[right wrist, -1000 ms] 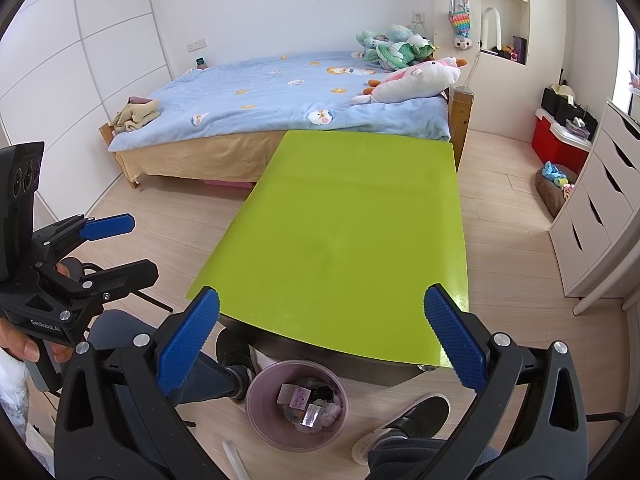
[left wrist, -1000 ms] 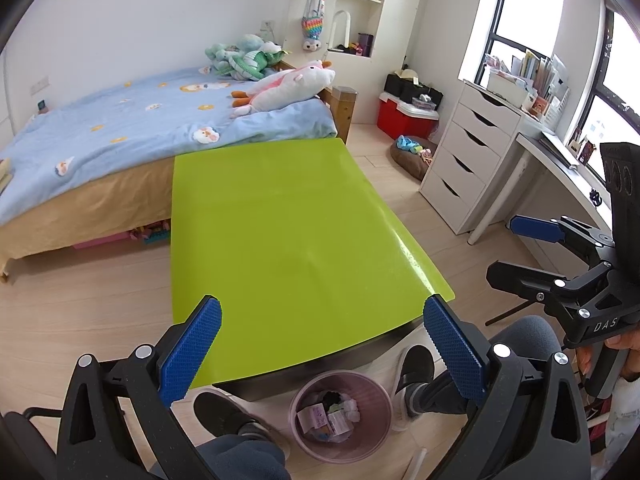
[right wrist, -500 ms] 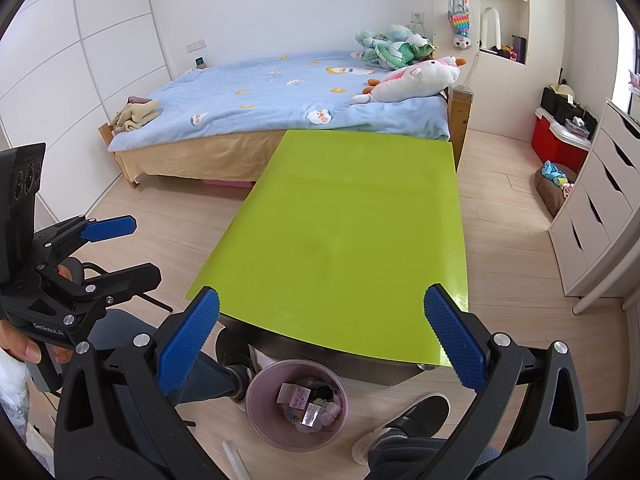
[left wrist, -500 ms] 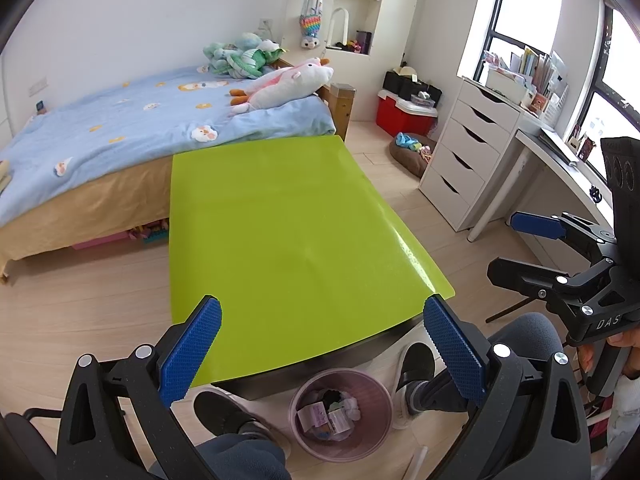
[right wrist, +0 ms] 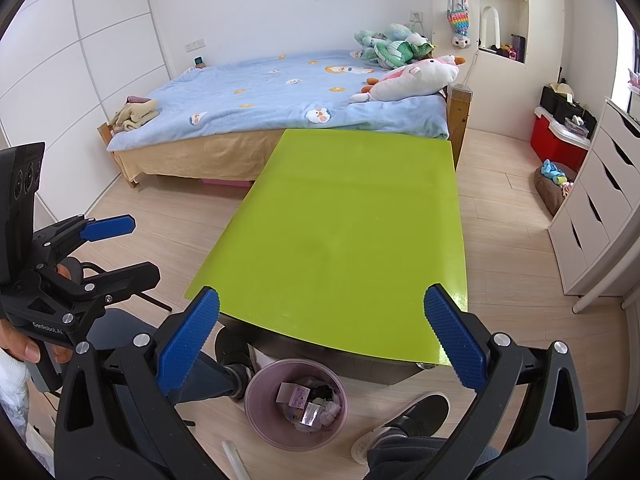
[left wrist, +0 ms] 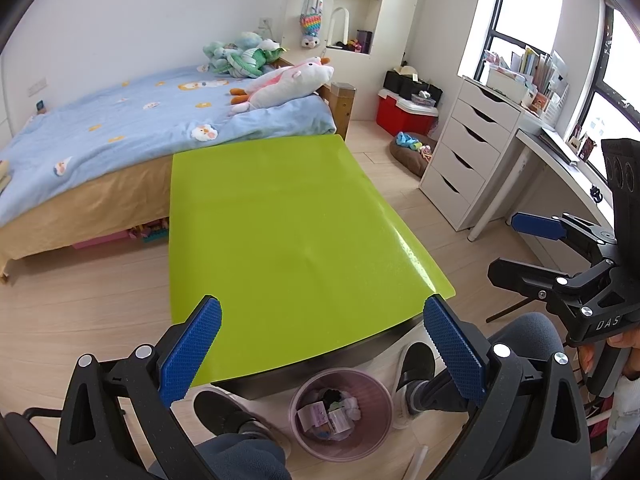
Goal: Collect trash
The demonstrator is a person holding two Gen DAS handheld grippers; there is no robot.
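A pink trash bin (left wrist: 376, 432) (right wrist: 260, 420) stands on the floor under the near edge of the green table (left wrist: 280, 232) (right wrist: 344, 248). It holds several scraps of paper and wrappers (left wrist: 332, 412) (right wrist: 308, 404). The table top is bare. My left gripper (left wrist: 320, 344) is open and empty above the near table edge; it also shows at the left of the right wrist view (right wrist: 120, 248). My right gripper (right wrist: 320, 340) is open and empty, and shows at the right of the left wrist view (left wrist: 516, 246).
A bed (left wrist: 120, 136) with plush toys (left wrist: 280, 80) stands behind the table. A white drawer unit (left wrist: 468, 160) and desk stand at the right. A red box (left wrist: 404, 112) sits by the far wall. The person's shoes (left wrist: 416, 364) flank the bin.
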